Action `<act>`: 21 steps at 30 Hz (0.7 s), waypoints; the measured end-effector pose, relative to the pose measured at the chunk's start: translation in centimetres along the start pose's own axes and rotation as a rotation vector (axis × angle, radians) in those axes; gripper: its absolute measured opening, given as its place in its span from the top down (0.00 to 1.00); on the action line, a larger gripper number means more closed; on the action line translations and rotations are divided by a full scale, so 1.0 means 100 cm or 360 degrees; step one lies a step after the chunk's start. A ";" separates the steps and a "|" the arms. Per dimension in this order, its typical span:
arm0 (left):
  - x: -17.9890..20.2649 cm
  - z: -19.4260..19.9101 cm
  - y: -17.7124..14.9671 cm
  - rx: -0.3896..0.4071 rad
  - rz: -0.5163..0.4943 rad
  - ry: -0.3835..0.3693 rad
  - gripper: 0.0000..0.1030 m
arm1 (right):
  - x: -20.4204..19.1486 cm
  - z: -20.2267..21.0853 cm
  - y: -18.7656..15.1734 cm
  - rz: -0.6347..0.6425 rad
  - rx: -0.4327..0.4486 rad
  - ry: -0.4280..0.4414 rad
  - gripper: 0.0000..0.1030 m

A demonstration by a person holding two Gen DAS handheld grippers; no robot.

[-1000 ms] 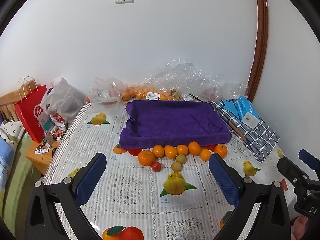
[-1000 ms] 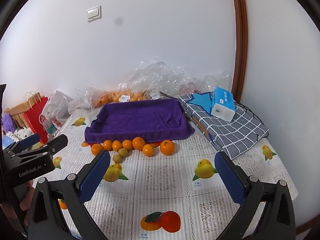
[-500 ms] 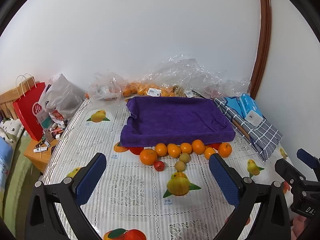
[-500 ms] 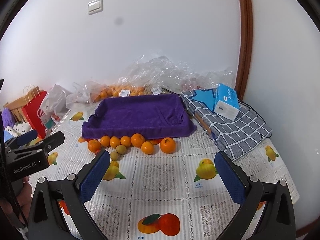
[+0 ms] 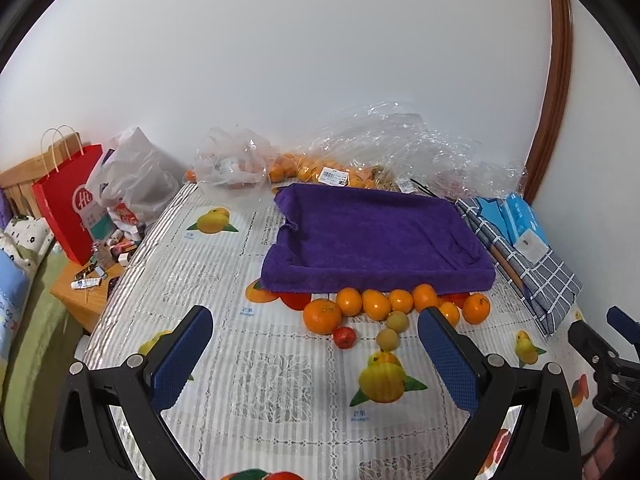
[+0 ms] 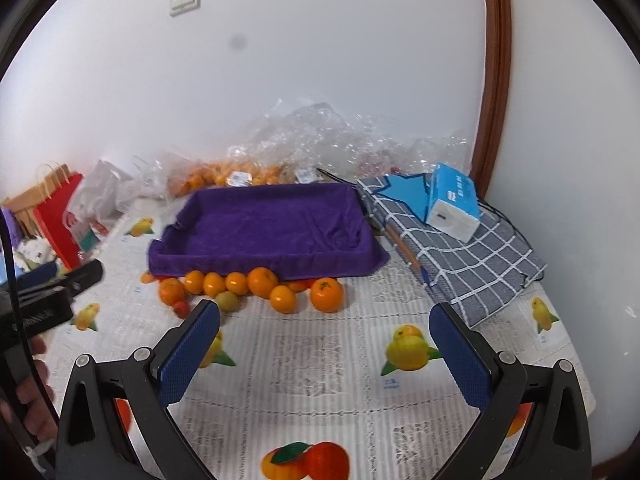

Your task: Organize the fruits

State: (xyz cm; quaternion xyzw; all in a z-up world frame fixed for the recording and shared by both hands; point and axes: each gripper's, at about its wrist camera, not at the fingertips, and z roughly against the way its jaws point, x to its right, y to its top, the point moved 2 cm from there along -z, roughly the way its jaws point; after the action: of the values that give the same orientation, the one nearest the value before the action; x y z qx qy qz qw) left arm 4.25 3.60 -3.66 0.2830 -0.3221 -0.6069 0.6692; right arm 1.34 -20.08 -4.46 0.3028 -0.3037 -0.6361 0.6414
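A tray draped in a purple towel (image 5: 376,236) (image 6: 264,228) stands on the table and is empty. Several oranges (image 5: 322,315) (image 6: 327,294) lie in a row along its front edge, with two small tan-green fruits (image 5: 387,339) (image 6: 227,301) and a small red fruit (image 5: 344,337) (image 6: 182,309) just in front. My left gripper (image 5: 316,356) is open and empty, short of the fruit row. My right gripper (image 6: 324,356) is open and empty, to the right and nearer the table's front.
Clear plastic bags (image 5: 392,152) with more oranges lie behind the tray by the wall. A checked grey cloth (image 6: 460,248) with a blue tissue box (image 6: 454,200) lies right of the tray. A red paper bag (image 5: 66,216) and white bag stand at the left.
Both grippers have moved forward towards the fruit row and tray, which now look nearer. Both stay open and empty.
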 end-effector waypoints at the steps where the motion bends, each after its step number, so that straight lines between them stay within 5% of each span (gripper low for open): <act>1: -0.001 0.000 0.000 0.0007 -0.0002 -0.0014 0.00 | 0.000 -0.003 0.000 0.0006 -0.0001 -0.0009 0.00; 16: -0.024 -0.046 -0.005 -0.0045 0.0016 -0.0053 0.00 | 0.015 -0.058 -0.013 -0.0024 0.0059 0.0101 0.00; 21: -0.037 -0.067 -0.011 -0.0100 0.0020 -0.0028 0.01 | 0.021 -0.087 -0.020 -0.0040 -0.0059 0.0088 0.05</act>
State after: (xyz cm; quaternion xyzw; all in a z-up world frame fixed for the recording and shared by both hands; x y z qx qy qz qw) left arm 8.52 7.09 -9.10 0.2544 -0.3106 -0.6149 0.6788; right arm 6.82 -22.22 -11.45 0.3122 -0.2702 -0.6411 0.6469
